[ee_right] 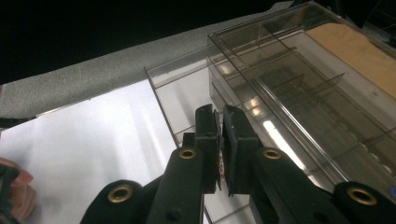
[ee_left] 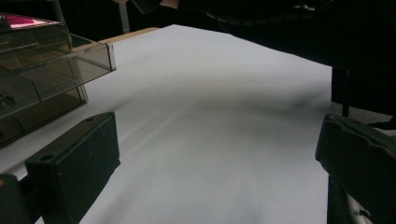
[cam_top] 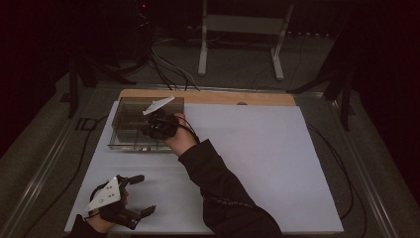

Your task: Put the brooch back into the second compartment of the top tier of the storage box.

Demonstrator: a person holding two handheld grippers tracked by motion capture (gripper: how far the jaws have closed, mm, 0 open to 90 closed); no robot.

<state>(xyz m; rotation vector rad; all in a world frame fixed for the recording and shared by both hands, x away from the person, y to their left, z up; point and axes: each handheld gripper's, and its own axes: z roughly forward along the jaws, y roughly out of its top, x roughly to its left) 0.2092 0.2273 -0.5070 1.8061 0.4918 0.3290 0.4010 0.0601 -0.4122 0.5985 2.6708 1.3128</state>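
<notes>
A smoky clear plastic organiser box (cam_top: 130, 116) with dividers stands at the far left of the white board (cam_top: 257, 163). In the right gripper view, a clear drawer (ee_right: 180, 93) juts out of the box (ee_right: 299, 84). My right gripper (cam_top: 150, 130) hangs over the box's near right part, and its jaws (ee_right: 220, 116) are shut above the drawer. A thin speckled sliver shows in the slit between them, too small to identify. My left gripper (cam_top: 146, 194) rests near the board's front left corner, open (ee_left: 215, 163), with nothing between its jaws. The box (ee_left: 42, 70) lies to its left.
A wooden strip (cam_top: 208, 97) runs along the board's far edge. Cables (cam_top: 346, 173) trail over the grey floor around the board. A white metal stand (cam_top: 240, 34) is behind the table. The person's dark sleeve (cam_top: 223, 188) crosses the middle of the board.
</notes>
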